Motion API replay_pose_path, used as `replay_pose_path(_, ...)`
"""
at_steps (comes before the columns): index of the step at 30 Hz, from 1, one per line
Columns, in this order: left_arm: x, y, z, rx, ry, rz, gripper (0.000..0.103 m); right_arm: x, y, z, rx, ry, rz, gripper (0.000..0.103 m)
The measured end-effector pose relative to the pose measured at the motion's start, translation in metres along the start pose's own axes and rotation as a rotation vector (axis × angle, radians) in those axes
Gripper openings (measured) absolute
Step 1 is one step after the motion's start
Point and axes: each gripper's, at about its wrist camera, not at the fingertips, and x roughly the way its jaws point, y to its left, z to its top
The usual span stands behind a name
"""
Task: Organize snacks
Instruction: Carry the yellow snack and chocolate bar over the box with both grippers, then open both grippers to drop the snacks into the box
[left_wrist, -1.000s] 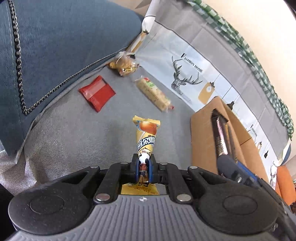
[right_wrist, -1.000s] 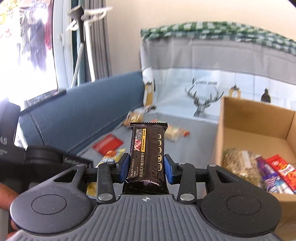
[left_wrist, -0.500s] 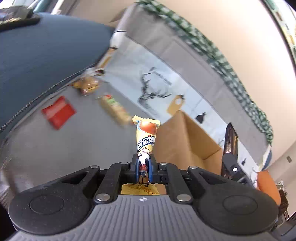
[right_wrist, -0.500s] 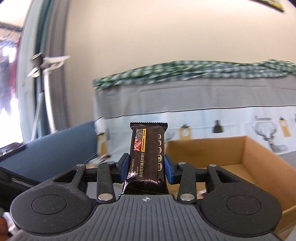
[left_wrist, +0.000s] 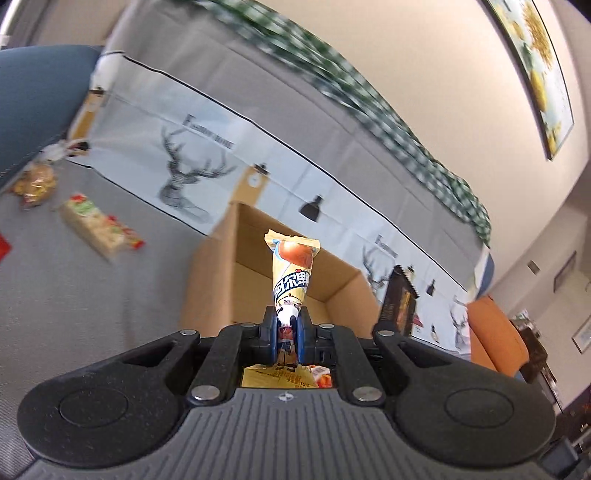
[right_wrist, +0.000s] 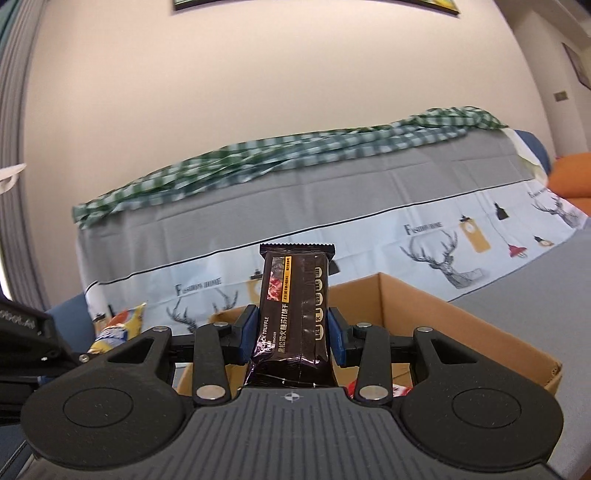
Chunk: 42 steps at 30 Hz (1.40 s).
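Upright, a yellow candy packet (left_wrist: 293, 275) is pinched in the left gripper (left_wrist: 287, 328), while the right gripper (right_wrist: 291, 328) clamps a dark cracker pack (right_wrist: 293, 306).

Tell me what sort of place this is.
Most likely a home living room. A sofa with a grey seat and a deer-print cover holds loose snacks, a framed picture hangs on the wall, and an orange seat stands beyond the cardboard box.

Dark snack wrapper (right_wrist: 295, 314) reads "BLACK TRUFFLE" plus Chinese characters (small print unreadable). Deer-print cloth (right_wrist: 424, 236) reads "FASHION HOME". Yellow wrapper (left_wrist: 293, 280) carries Chinese characters.
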Motion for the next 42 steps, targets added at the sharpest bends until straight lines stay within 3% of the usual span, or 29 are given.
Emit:
replay_pose_path(11, 0.029, -0.009, -0.001, 0.012, 0.037, -0.033, 0.01, 0.007, -0.011, -0.002, 0.033, -0.006, -0.056, 0.041)
replay_pose_path(31, 0.034, -0.02, 0.008, 0.045, 0.049, -0.078, 0.01, 0.007, -0.005, -0.004, 0.022, -0.008, -0.09, 0.041)
replay_pose_path(33, 0.035, -0.023, 0.011, 0.056, 0.057, -0.086, 0.014, 0.008, -0.005, -0.004, 0.02, -0.005, -0.095, 0.043)
replay_pose_path(34, 0.036, -0.023, 0.011, 0.064, 0.062, -0.085, 0.027, 0.009, -0.006, -0.003, 0.019, -0.003, -0.097, 0.043)
replay_pose_path(35, 0.035, -0.023, 0.012, 0.068, 0.064, -0.086, 0.042, 0.009, -0.006, -0.003, 0.017, -0.003, -0.103, 0.045)
replay_pose_path(36, 0.034, -0.022, 0.012, 0.074, 0.058, -0.085, 0.045, 0.01, -0.005, -0.003, 0.013, -0.001, -0.114, 0.059)
replay_pose_path(38, 0.028, -0.019, 0.012, 0.085, 0.041, -0.072, 0.047, 0.011, -0.004, -0.004, 0.0, 0.009, -0.142, 0.076)
replay_pose_path(42, 0.01, 0.001, 0.009, 0.071, -0.001, -0.046, 0.047, 0.012, -0.003, -0.006, -0.013, 0.015, -0.157, 0.077)
